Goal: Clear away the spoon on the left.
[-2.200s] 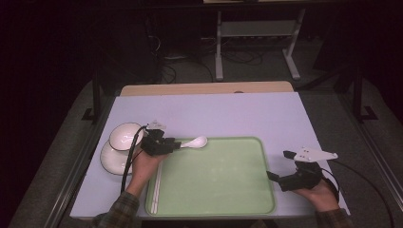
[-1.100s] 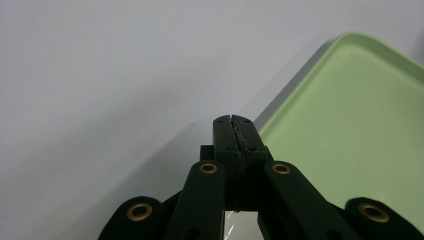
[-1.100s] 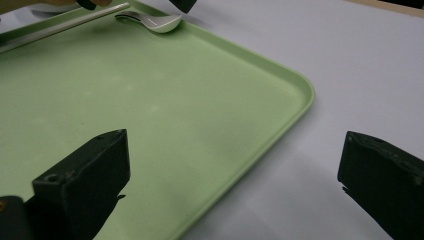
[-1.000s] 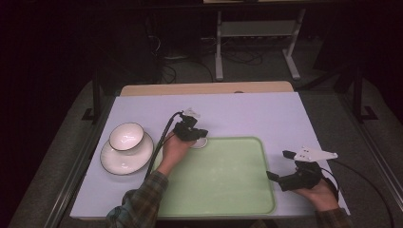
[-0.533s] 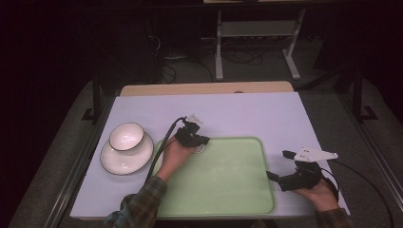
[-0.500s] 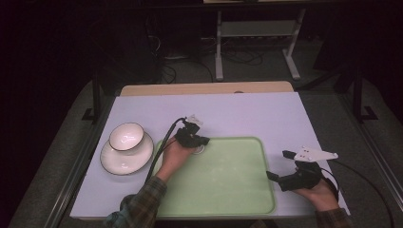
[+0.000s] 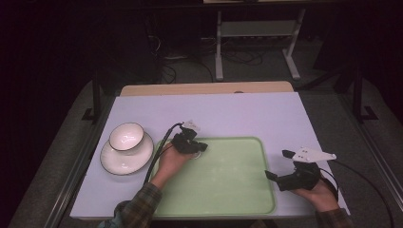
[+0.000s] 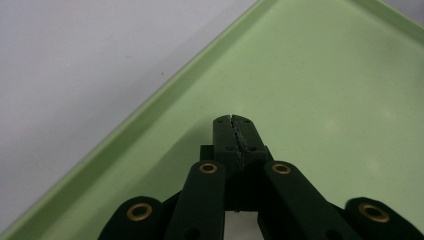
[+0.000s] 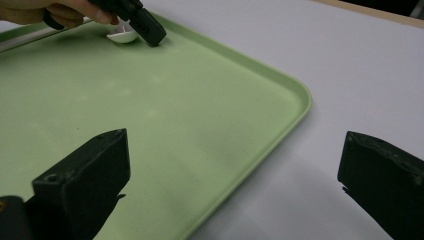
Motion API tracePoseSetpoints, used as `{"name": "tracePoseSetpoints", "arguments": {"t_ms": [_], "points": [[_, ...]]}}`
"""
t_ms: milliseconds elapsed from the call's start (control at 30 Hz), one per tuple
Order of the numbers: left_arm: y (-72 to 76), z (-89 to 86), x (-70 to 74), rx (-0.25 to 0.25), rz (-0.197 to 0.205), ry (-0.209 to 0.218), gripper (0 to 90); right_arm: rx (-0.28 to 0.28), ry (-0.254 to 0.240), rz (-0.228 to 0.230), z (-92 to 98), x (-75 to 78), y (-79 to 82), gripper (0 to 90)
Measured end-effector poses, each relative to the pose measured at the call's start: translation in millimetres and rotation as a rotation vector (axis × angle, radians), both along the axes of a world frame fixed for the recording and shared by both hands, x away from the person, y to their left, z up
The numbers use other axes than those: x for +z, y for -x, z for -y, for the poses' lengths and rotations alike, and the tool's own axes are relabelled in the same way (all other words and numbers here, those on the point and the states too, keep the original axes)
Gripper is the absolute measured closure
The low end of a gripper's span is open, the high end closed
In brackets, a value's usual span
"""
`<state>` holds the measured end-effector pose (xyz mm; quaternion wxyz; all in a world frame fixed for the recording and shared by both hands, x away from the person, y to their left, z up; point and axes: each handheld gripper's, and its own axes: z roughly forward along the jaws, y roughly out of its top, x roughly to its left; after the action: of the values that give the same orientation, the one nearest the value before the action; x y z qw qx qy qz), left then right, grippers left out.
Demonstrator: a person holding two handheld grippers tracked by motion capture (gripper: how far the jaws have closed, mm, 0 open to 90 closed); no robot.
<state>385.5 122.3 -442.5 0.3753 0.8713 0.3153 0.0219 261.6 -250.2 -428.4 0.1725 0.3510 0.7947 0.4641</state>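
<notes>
At the tray's far left corner, high view: left claw (image 7: 197,148) is low over the green tray (image 7: 228,190), with the white spoon (image 7: 198,156) just under its tip, apparently down on the tray. To that claw's left on the surface (image 7: 237,114) a bowl (image 7: 126,137) sits in a plate (image 7: 124,160), bowl looks empty. Right claw (image 7: 279,164) is parked at the tray's right edge, well apart, probably just out of the way.

Left gripper view: jaws clenched, pads meeting, nothing visible between them, bare tray floor ahead and the rim to the left.

Right gripper view: right claw released, jaws wide, tray corner between them. Spoon lies beside the left claw's tip, whether it touches I can't tell. Apart from the spoon the tray holds nothing.
</notes>
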Motion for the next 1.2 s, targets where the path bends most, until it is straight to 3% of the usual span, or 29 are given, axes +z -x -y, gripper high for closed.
{"name": "tracePoseSetpoints", "arguments": {"t_ms": [500,1200], "points": [[19.9,-18.4,-0.4,-0.004,-0.015,-0.002,89.7,-0.008,-0.001,0.009,-1.4,0.4,0.6,2.8],[50.2,-59.9,2.2,0.017,-0.019,-0.028,89.8,-0.011,0.000,0.008,-1.4,0.4,0.2,2.8]]}}
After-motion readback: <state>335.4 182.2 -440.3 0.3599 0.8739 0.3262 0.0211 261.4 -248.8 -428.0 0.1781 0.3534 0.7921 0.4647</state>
